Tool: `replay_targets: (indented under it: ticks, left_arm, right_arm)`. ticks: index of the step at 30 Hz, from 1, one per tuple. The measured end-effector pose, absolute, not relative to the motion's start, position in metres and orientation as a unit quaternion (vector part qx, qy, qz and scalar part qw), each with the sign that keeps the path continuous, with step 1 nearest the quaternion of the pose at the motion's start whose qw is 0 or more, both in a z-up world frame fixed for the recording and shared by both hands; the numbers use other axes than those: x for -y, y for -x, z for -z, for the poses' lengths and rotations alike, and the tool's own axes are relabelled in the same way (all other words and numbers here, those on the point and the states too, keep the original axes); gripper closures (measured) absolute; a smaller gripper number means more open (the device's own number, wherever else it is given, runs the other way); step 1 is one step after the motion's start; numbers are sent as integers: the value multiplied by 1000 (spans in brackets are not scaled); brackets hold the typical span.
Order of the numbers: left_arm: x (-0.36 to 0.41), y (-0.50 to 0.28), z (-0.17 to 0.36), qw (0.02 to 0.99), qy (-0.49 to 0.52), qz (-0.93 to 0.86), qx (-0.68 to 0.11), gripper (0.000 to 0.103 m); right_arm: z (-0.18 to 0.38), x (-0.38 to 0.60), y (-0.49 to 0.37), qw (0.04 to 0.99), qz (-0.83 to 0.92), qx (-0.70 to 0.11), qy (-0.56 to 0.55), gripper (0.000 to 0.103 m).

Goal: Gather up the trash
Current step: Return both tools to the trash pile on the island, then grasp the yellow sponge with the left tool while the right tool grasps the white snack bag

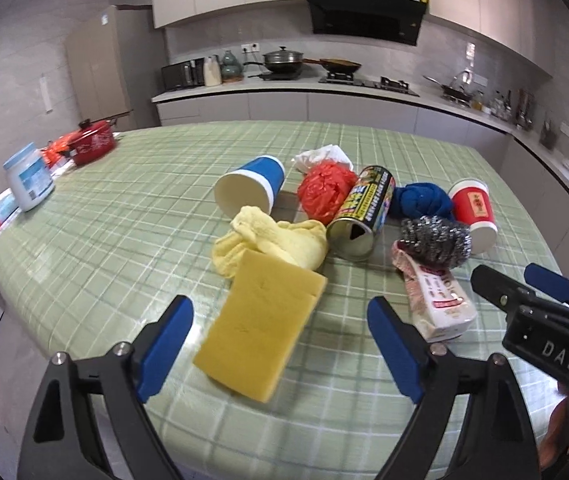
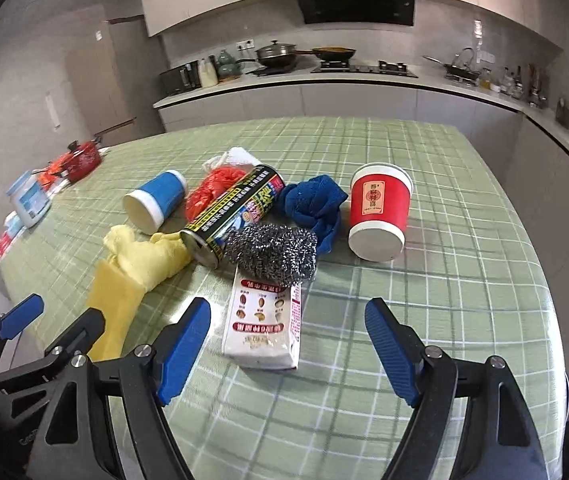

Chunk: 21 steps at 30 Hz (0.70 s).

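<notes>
1. Left wrist view: the left claw (image 1: 280,344) is spread wide and nothing is pinched in it. The yellow sponge (image 1: 262,328) lies flat on the bench (image 1: 124,240), between the two blue pads.
2. Just past the sponge, at 12 o'clock, a yellow cloth (image 1: 272,240) is bunched up and touches it. The open can (image 1: 360,212) lies on its side at 1 o'clock, with a red bag (image 1: 324,192) and a blue cup (image 1: 252,188) behind.
3. The sponge is not thought to be trash, so a real trash piece such as the can should be picked. The claw should be moved over the sponge and cloth without bumping them.
4. Right wrist view: the right claw (image 2: 288,344) is also spread, with nothing pinched. The white packet (image 2: 264,320) lies just ahead at 12 o'clock, nearer the left pad.
5. A steel scrubber (image 2: 272,252) sits on the packet's far end, so the near end should be pinched and pulled gently.
6. The red cup (image 2: 380,212) lies tipped at 1 o'clock and could be squashed if gripped hard.
</notes>
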<state>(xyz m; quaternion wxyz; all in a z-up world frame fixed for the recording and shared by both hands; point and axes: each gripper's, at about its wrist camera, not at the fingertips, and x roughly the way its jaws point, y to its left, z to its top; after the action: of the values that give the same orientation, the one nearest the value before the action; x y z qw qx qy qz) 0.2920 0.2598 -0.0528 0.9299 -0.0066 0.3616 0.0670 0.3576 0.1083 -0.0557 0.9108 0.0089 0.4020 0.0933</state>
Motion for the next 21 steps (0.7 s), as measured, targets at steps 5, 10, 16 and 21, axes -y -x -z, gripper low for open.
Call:
replay_targets:
  ticks: [5, 10, 16, 21]
  left_arm:
    - [-281, -305, 67, 924, -10, -32, -381, 13]
    - [-290, -317, 82, 916, -15, -8, -402, 13]
    - [-288, -324, 91, 909, -21, 7, -416, 13]
    - [-284, -326, 100, 903, -28, 13, -428, 13]
  right_arm:
    - [77, -124, -364, 903, -60, -424, -29, 22]
    - [93, -136, -370, 898, -33, -438, -21, 21]
    - [107, -141, -381, 889, -15, -457, -13, 21]
    - [116, -142, -389, 885, -15, -465, -12, 21]
